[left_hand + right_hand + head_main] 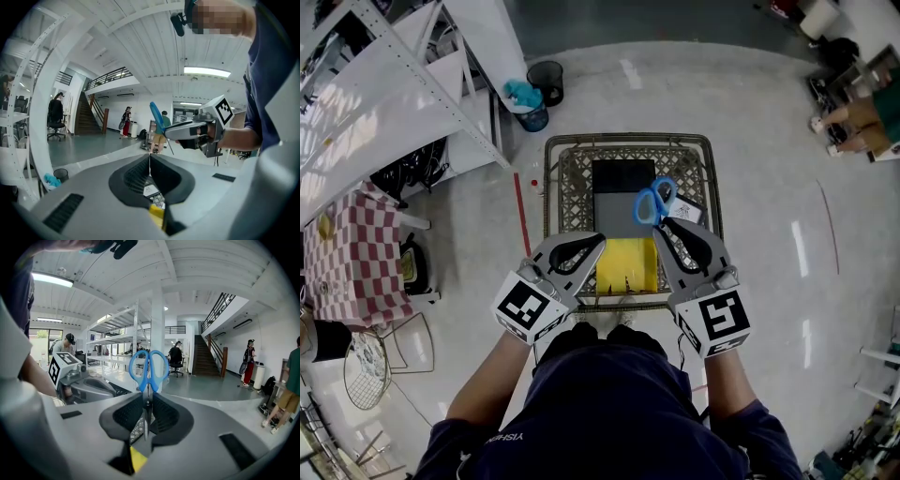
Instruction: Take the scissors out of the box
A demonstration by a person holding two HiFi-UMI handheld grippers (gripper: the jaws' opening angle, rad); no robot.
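Note:
The scissors [654, 202] have blue handles and metal blades. In the head view they hang above the wire box [553, 178], handles pointing away from me. My right gripper [664, 223] is shut on the blades. The right gripper view shows the blue handle loops of the scissors [148, 369] standing up past the right gripper [147, 397], the blades pinched between its pads. My left gripper [602, 238] hovers over the box's near left side, shut with nothing in it. In the left gripper view the left gripper [150, 157] has its jaws meeting, and the scissors [156, 117] stick out of the right gripper [192, 131].
Inside the box lie a dark grey flat item [622, 192] and a yellow one [626, 265]. A white shelf rack [403, 84] and a checked tablecloth [347, 253] stand at the left. Two bins [539, 89] sit beyond the box. A wire basket [367, 367] lies on the floor.

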